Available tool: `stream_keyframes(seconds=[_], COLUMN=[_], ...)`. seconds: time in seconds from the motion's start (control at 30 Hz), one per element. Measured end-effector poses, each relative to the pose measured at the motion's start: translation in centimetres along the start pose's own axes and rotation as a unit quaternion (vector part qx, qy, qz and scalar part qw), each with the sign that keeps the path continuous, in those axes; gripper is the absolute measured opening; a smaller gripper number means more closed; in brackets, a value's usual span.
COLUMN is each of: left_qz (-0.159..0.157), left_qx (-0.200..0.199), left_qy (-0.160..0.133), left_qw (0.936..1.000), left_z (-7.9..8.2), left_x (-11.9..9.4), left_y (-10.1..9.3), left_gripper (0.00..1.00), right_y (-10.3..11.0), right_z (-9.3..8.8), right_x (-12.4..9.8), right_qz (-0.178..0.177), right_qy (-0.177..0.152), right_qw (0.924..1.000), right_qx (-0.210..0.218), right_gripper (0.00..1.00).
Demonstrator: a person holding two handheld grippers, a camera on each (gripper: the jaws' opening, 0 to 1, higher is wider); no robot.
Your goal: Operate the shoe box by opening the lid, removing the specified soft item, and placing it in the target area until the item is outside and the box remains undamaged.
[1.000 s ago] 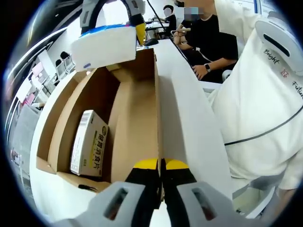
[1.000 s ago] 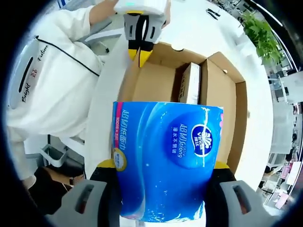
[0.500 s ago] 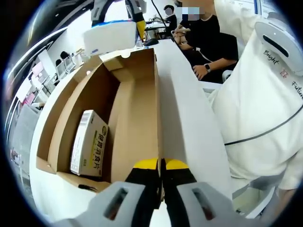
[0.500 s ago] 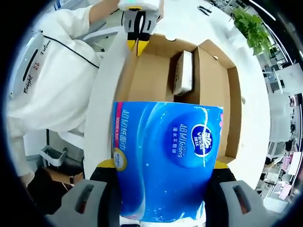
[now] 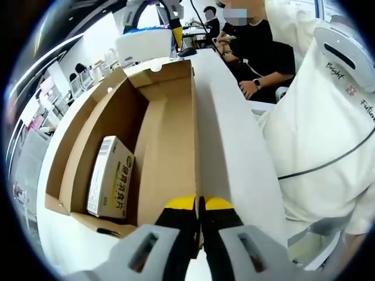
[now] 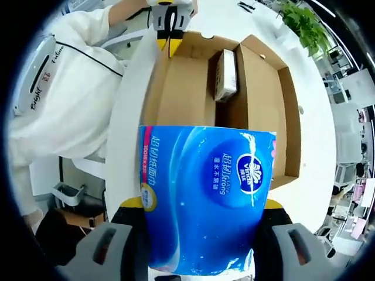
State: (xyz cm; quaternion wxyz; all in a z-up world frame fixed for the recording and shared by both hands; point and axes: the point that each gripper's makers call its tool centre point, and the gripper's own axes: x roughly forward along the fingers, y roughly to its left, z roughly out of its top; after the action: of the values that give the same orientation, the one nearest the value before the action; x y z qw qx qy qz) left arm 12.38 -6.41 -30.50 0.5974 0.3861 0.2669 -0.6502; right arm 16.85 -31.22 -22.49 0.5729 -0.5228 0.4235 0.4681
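White table (image 6: 319, 134) | open cardboard shoe box (image 5: 170, 146), yellow carton (image 5: 110, 177) inside | right gripper (image 6: 202, 211) clamps blue tissue pack (image 6: 205, 199) | left gripper (image 5: 199, 205) pinches box wall

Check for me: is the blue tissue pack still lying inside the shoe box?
No; the right tool holds the blue tissue pack up outside the shoe box, where a small carton remains.

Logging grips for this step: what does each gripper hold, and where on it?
The right gripper clamps the blue tissue pack by its two sides. The left gripper is shut on the box wall's top edge.
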Motion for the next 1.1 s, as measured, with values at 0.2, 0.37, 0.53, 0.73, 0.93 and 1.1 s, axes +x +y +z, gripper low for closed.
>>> stream_keyframes(seconds=[0.2, 0.37, 0.53, 0.73, 0.93, 1.1], left_qz=[0.0, 0.0, 0.001, 0.0, 0.001, 0.0], left_qx=[0.0, 0.001, 0.001, 0.0, 0.0, 0.001], left_qy=[-0.001, -0.001, 0.0, 0.0, 0.0, 0.0], left_qw=[1.0, 1.0, 1.0, 1.0, 1.0, 1.0], left_z=[0.0, 0.0, -0.1, -0.1, -0.1, -0.1], left_x=[0.0, 0.0, 0.0, 0.0, 0.0, 0.0], left_y=[0.0, 0.0, 0.0, 0.0, 0.0, 0.0], left_gripper=[0.01, 0.01, 0.01, 0.01, 0.01, 0.01], right_y=[-0.1, 0.2, 0.4, 0.6, 0.9, 1.0], right_z=[-1.1, -2.4, -3.8, -4.8, -6.3, -6.8], right_x=[0.0, 0.2, 0.4, 0.4, 0.9, 1.2], right_qz=[-0.001, 0.0, -0.002, -0.002, 0.001, 0.004], right_qy=[0.013, 0.018, 0.027, 0.029, 0.042, 0.041], right_qw=[0.9999, 0.9998, 0.9996, 0.9994, 0.9988, 0.9987], right_qx=[0.001, 0.005, 0.01, 0.017, 0.024, 0.029], right_gripper=[0.7, 0.7, 0.7, 0.7, 0.7, 0.7])
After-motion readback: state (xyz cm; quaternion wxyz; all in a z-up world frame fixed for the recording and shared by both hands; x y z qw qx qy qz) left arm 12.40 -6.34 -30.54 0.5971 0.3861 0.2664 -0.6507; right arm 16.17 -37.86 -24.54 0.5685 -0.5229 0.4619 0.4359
